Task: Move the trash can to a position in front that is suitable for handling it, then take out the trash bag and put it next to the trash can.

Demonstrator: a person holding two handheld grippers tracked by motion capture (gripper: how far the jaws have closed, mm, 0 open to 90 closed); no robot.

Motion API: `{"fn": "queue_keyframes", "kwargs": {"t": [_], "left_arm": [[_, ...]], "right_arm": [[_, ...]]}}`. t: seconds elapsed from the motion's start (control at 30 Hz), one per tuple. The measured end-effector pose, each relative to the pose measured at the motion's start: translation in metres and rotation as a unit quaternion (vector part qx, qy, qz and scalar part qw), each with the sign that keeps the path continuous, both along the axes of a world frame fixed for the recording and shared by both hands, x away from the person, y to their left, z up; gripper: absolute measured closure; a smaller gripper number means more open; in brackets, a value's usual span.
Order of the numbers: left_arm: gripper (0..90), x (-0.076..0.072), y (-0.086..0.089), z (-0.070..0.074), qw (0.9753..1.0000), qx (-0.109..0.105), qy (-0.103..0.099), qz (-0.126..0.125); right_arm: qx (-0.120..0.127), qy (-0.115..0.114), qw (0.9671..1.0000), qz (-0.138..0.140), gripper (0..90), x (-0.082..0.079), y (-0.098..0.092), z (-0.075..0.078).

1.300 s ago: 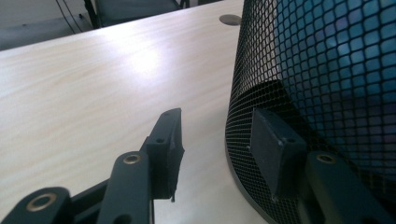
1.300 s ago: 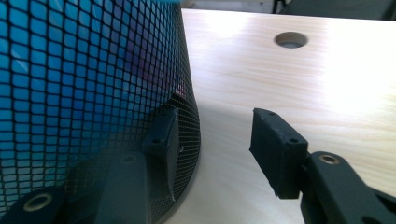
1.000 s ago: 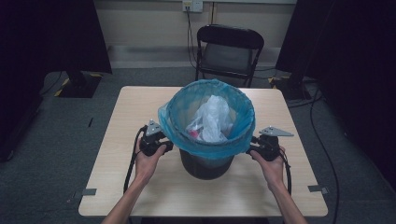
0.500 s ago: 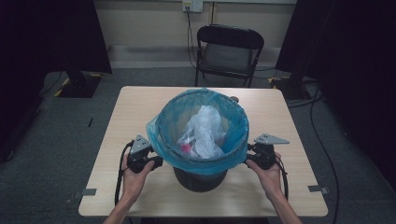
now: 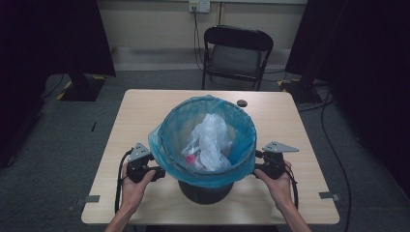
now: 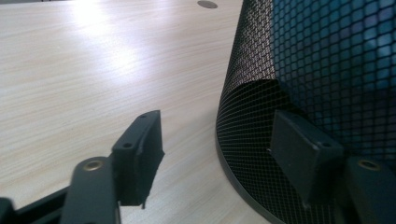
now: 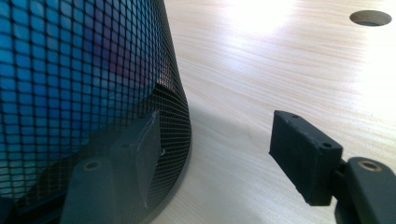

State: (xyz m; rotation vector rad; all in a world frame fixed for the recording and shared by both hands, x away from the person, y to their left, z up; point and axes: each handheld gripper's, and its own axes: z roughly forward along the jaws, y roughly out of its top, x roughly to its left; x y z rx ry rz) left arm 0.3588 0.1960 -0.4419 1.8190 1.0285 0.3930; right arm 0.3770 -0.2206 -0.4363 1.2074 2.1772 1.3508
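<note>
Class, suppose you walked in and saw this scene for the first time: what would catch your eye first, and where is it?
First, the black mesh bin at the table's near middle, lined with a bright blue bag holding crumpled white plastic. Next, the left gripper and right gripper, open, flanking it low down. Behind the table stands a dark folding chair.

The worktop (image 6: 93,70) is pale wood-grain laminate, smooth with a soft sheen. The bin (image 7: 84,93) is fine black wire mesh, lined with a thin, glossy blue plastic bag (image 5: 241,150). Inside lies crinkled translucent white plastic (image 5: 210,140). Each gripper (image 6: 219,154) has matt black plastic jaws.
</note>
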Motion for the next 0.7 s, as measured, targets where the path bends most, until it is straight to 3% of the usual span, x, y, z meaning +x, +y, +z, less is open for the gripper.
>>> {"fn": "queue_keyframes", "kwargs": {"t": [0.07, 0.13, 0.27, 0.33, 0.43, 0.53, 0.6, 0.7], "left_arm": [[24.5, 0.001, 0.001, 0.002, 1.0000, -0.001, 0.006, 0.004], [23.2, 0.001, 0.003, 0.006, 0.9999, -0.013, 0.003, 0.000], [23.2, -0.003, 0.006, 0.016, 0.9998, 0.002, -0.021, 0.006], [23.3, -0.005, 0.009, 0.020, 0.9997, 0.000, -0.025, 0.005], [25.0, -0.009, 0.013, 0.026, 0.9992, -0.003, -0.039, 0.013], [30.2, -0.012, 0.019, 0.035, 0.9987, -0.019, -0.047, 0.002], [38.2, -0.014, 0.022, 0.041, 0.9979, -0.023, -0.060, 0.000], [36.6, -0.014, 0.022, 0.052, 0.9970, -0.026, -0.073, -0.005]], "right_arm": [[0.001, -0.002, 1.0000, -0.005, 32.8, 0.001, -0.001, 0.000], [0.008, 0.003, 0.9999, -0.008, 32.8, 0.001, -0.004, 0.000], [0.005, -0.010, 0.9999, -0.005, 33.2, -0.002, -0.008, 0.009], [0.017, -0.014, 0.9997, -0.003, 34.2, -0.003, -0.011, 0.015], [0.024, -0.025, 0.9993, -0.010, 34.5, -0.006, -0.016, 0.022], [0.030, -0.038, 0.9988, -0.010, 32.2, -0.012, -0.019, 0.032], [0.036, -0.049, 0.9981, -0.003, 29.7, -0.015, -0.019, 0.040], [0.043, -0.068, 0.9967, 0.004, 27.4, -0.015, -0.017, 0.053]]}}
